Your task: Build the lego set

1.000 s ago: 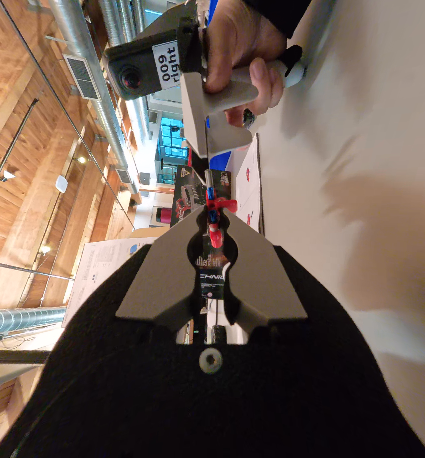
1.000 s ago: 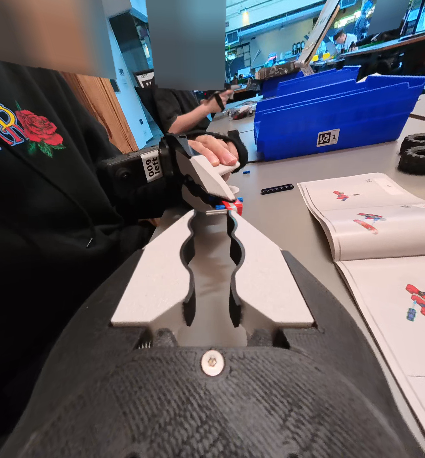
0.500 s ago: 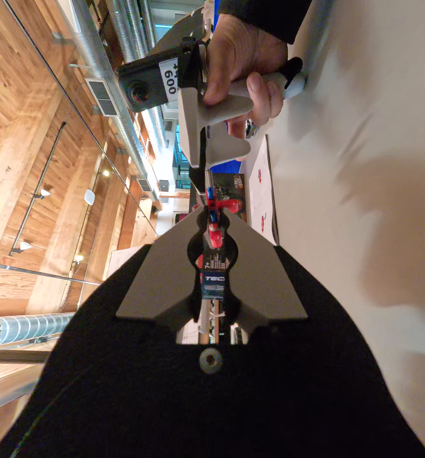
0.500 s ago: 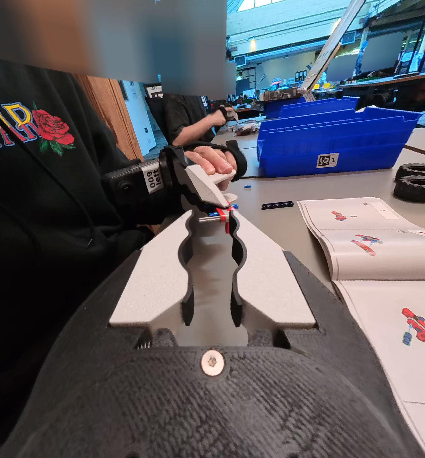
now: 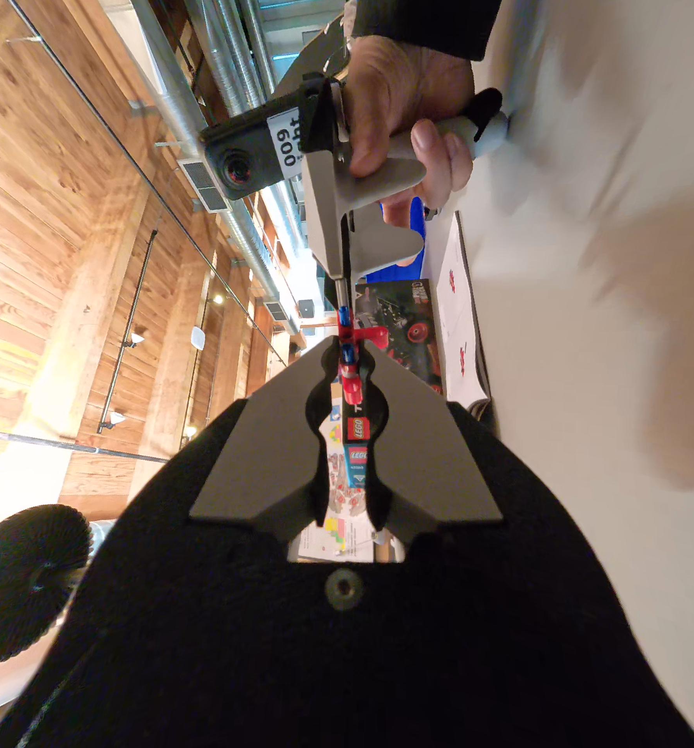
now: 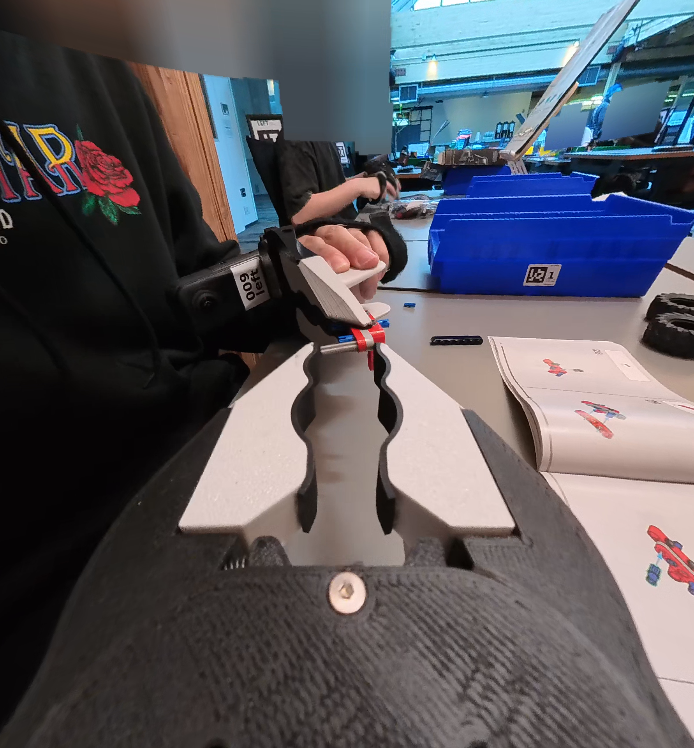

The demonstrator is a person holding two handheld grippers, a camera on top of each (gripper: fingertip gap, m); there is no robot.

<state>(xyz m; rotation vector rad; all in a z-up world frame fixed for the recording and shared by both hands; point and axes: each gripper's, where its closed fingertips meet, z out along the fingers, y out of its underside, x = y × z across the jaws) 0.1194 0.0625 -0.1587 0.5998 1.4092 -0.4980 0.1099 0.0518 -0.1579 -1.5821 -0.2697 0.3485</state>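
Note:
My left gripper (image 5: 347, 348) is shut on a small red and blue lego assembly (image 5: 351, 390), held in the air above the table. A short grey axle (image 5: 340, 293) sticks out of the assembly's front. My right gripper (image 6: 345, 352) meets it there. The axle (image 6: 337, 348) lies across the gap between the right fingertips, and the assembly's red part (image 6: 367, 338) is by the right-hand tip. The left gripper (image 6: 367, 321) comes in from the left in the right wrist view. The right gripper (image 5: 343, 277) shows from the side in the left wrist view.
An open instruction booklet (image 6: 604, 409) lies on the grey table to the right. Behind it are blue bins (image 6: 539, 251), two black tyres (image 6: 681, 324), a black beam (image 6: 456, 340) and a small blue pin (image 6: 409, 305). The set's box (image 5: 402, 324) stands farther off. A person's torso fills the left.
Both grippers stay joined at the assembly. The right gripper's tips have come level with the axle, which now lies between them. The red part has turned a little.

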